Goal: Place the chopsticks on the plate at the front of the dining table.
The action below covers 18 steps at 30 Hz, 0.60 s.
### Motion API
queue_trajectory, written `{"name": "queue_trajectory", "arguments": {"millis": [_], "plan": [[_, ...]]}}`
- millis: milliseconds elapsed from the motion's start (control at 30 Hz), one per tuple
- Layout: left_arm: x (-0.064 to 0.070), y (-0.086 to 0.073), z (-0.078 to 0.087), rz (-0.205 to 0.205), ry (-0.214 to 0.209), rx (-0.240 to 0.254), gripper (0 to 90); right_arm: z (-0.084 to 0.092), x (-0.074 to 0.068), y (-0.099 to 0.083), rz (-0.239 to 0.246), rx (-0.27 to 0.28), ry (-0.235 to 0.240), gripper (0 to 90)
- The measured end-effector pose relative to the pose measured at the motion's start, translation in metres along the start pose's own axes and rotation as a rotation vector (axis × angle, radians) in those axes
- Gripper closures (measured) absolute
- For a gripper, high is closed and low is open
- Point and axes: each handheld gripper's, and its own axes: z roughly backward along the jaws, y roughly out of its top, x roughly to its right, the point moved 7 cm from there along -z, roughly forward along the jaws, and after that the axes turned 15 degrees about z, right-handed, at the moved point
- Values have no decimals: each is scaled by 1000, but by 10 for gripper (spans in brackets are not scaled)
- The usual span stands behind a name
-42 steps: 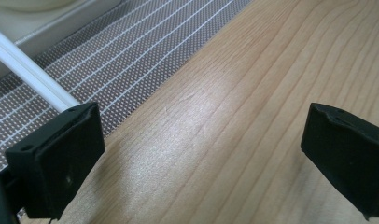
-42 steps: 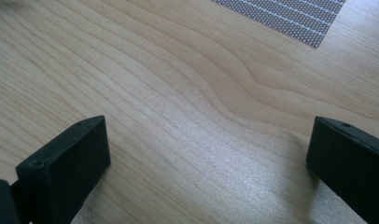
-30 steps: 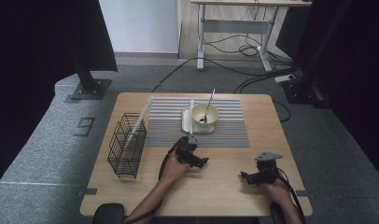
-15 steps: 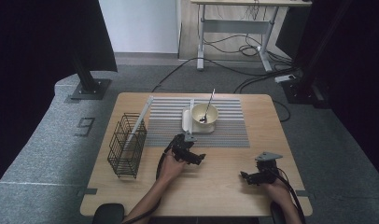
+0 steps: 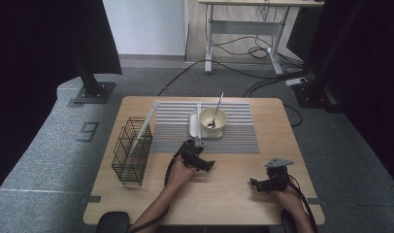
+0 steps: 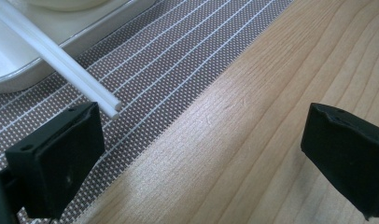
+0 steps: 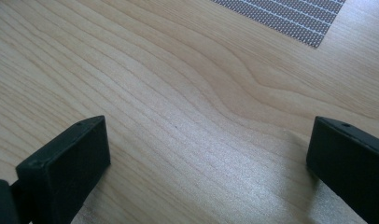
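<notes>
The left tool (image 5: 197, 158) stands with its jaws spread wide over the near edge of the striped mat (image 5: 236, 136), holding nothing. In the left gripper view, the near ends of a pair of white chopsticks (image 6: 57, 58) lie just ahead of that tool's left jaw, close to it but apart from it. The sticks run away from the tool and rest across the rim of a white tray (image 6: 19, 70). In the high view the tray (image 5: 195, 127) sits just beyond the left tool on the mat and carries a cream bowl (image 5: 212, 119) with a spoon (image 5: 216, 110) leaning in it. A black wire basket (image 5: 132, 151) stands well off to that tool's left on the table (image 5: 224, 194).

The right tool (image 5: 268, 183) rests low over bare wood, well apart from the left one and nearer the person. Its jaws are also spread wide with nothing between them; in the right gripper view a corner of the mat (image 7: 290, 16) shows far ahead.
</notes>
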Motion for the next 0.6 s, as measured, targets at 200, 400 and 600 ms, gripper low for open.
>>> {"name": "queue_trajectory", "arguments": {"millis": [200, 400, 600], "plan": [[1, -4, 6, 9, -7, 2, 0, 0, 0, 0, 0, 0, 0, 0], [8, -9, 7, 0, -29, 0, 0, 0, 0, 0, 0, 0, 0, 0], [9, -10, 3, -3, -30, -4, 0, 0, 0, 0, 0, 0, -1, 0]]}}
